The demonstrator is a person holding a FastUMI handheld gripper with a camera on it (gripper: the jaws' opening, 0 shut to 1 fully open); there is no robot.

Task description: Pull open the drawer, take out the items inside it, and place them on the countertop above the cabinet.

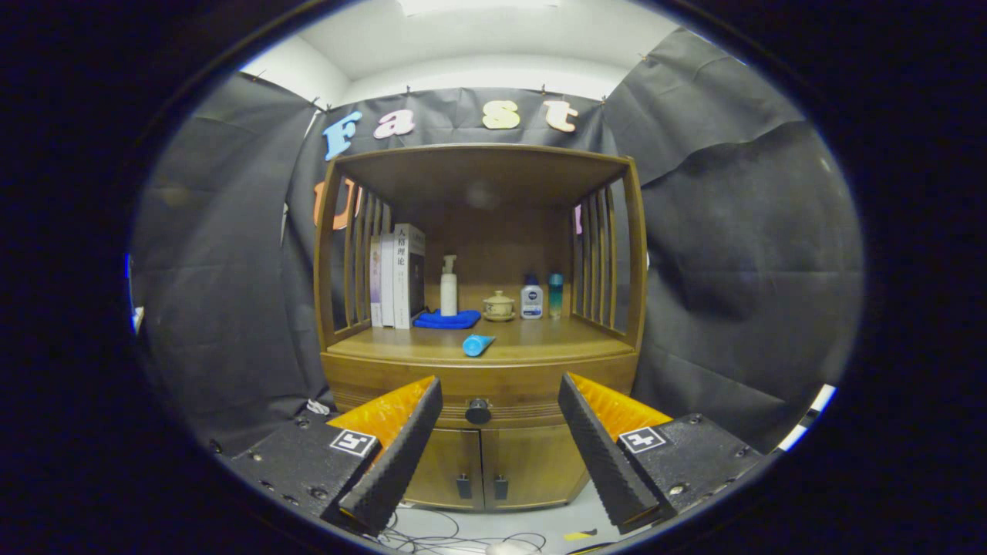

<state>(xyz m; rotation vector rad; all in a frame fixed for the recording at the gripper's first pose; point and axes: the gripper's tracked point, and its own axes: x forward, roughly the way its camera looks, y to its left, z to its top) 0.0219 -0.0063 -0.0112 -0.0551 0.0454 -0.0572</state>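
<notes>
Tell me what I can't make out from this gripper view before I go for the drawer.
- Contents of the drawer: hidden behind its shut front, with the gripper open and the knob between its fingers, beyond them.
- Lower door corners: covered by the fingers.
- Small bottles at the back of the countertop: too small to identify.
- Blue tube: far end foreshortened.

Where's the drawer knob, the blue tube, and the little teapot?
drawer knob (478, 410): gripper view, its round front.
blue tube (478, 344): gripper view, middle of its body.
little teapot (499, 305): gripper view, its belly.
</notes>
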